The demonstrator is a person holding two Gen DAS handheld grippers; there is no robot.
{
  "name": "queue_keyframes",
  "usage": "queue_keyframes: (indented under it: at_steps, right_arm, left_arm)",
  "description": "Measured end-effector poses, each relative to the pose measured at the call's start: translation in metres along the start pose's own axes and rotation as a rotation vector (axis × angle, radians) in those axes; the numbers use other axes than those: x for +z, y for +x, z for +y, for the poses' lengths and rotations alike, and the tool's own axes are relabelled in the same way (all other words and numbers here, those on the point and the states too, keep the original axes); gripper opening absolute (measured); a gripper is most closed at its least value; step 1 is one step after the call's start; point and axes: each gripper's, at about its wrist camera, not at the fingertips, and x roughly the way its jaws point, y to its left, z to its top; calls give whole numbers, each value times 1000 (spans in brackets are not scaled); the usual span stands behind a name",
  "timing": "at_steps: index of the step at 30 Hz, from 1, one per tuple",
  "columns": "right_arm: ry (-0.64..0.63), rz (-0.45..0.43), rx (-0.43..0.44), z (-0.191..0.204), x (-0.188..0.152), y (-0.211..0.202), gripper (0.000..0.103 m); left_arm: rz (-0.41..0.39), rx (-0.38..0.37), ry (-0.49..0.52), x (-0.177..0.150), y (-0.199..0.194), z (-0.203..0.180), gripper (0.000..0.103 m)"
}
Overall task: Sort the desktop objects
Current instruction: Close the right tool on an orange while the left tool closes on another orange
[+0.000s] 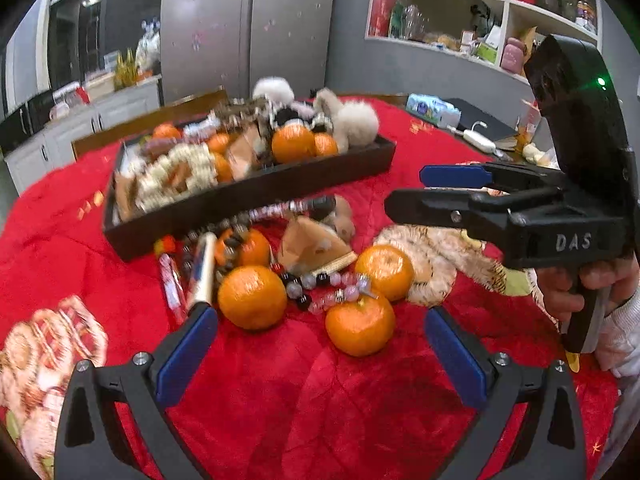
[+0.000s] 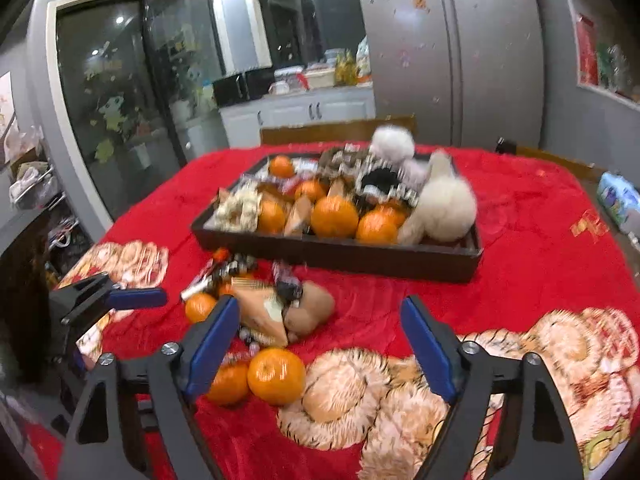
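Both the left gripper (image 1: 320,336) and the right gripper (image 2: 320,344) gape empty above the red surface (image 1: 304,408). Loose oranges (image 1: 252,296) lie mid-frame, near the full dark tray (image 1: 248,200) behind them.

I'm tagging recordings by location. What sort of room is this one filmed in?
Most likely a home kitchen with a dining area: a tall steel fridge, white counter cabinets, open pantry shelves, and a table under a red cloth.
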Motion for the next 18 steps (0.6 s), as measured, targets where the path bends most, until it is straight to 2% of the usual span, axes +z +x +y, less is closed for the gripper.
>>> queue_keyframes:
  at_steps: [4,9,13,18]
  right_arm:
    - [2,74,37,-3,-13,15,74]
    - [-3,145,77,-2,-23,29,73]
    - [30,192,156,-6,-31,38,70]
    - [31,192,156,-5,-32,36,70]
  left_arm:
    - [49,-19,-28,-2,11,3,103]
    - [94,-34,-45,-4,21,6,103]
    - [107,-39,-35,-5,23,4,103]
    - [107,-43,-42,-4,24,4,103]
